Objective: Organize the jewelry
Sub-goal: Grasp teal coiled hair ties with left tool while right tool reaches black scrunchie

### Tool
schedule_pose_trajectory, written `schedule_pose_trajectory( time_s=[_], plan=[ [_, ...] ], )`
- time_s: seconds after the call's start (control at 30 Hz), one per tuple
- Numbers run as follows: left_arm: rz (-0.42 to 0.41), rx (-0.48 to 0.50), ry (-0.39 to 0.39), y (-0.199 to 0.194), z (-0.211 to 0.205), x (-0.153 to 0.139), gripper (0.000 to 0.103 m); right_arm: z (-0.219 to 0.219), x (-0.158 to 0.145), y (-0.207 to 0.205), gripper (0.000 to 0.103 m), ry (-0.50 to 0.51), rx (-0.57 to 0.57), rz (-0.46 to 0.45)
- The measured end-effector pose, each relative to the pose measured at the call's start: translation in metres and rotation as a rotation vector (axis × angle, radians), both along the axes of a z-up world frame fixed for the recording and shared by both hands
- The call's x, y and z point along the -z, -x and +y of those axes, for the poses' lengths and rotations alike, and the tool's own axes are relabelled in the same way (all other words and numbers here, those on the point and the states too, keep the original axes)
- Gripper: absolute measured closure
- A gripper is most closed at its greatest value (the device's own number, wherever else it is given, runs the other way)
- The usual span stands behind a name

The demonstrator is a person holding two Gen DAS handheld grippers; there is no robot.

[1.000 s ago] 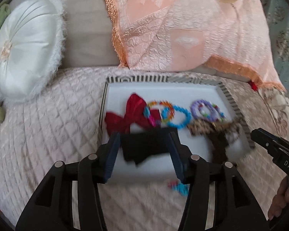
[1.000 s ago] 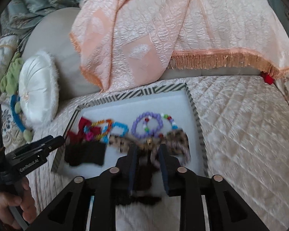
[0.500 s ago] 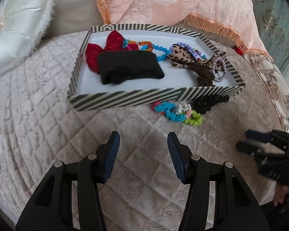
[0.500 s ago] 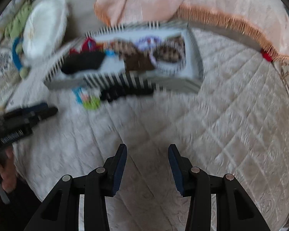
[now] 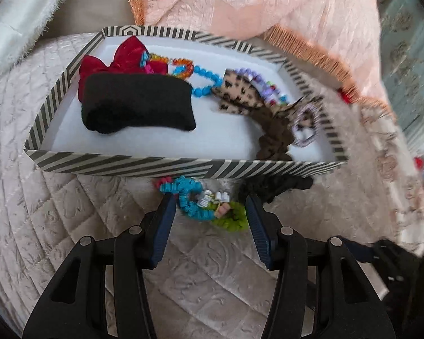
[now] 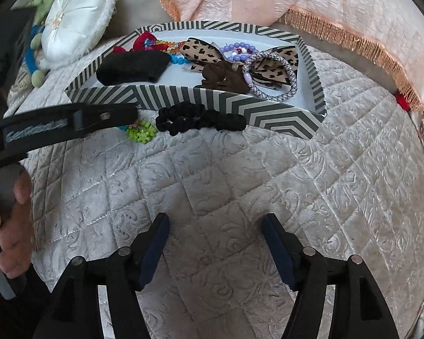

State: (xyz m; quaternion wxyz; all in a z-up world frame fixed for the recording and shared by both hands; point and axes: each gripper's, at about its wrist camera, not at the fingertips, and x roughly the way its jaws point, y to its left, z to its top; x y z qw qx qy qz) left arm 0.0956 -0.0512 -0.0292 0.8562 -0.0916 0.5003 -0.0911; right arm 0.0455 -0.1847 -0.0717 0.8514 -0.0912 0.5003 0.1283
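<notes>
L tongs (image 5: 209, 206) dropped, now spread round coil ties (image 5: 200, 203); R tongs (image 6: 214, 226) opening, empty.

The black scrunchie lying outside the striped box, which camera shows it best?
The right wrist view. There the whole black scrunchie lies sharp and unobstructed on the quilt against the striped box front wall. The left wrist view shows it blurred, partly behind the left gripper finger.

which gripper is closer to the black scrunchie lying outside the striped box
Left. The left gripper hovers at the colourful hair ties right beside the black scrunchie; the right gripper, jaws opening and empty, sits well back over bare quilt.
</notes>
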Motion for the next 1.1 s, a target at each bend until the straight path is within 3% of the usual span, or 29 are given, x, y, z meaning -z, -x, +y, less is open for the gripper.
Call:
schedule_pose_trajectory(
  time_s=[0.17,0.27,0.4,0.6,0.8,1.1],
  plan=[
    [-0.009,-0.024,-0.043,0.0,-0.002,0.004,0.055,-0.007,-0.003,0.006,0.037,-0.017,-0.013,0.006],
    [-0.018,-0.021,-0.053,0.005,0.001,0.004,0.078,-0.014,-0.007,0.008,0.037,-0.028,-0.006,-0.002],
    [-0.006,-0.012,-0.033,0.014,0.011,0.005,0.087,-0.03,-0.021,0.006,0.037,-0.082,0.035,-0.035],
    [-0.037,0.019,-0.011,0.035,0.027,-0.013,0.087,-0.036,-0.038,0.005,0.037,-0.221,0.042,-0.132],
    [-0.041,0.052,0.017,0.045,0.046,-0.02,0.087,-0.013,-0.033,-0.012,0.045,-0.295,0.006,-0.167],
    [-0.024,0.063,0.068,0.047,0.053,-0.026,0.087,-0.006,-0.01,-0.047,0.047,-0.256,0.112,-0.148]
  ],
)
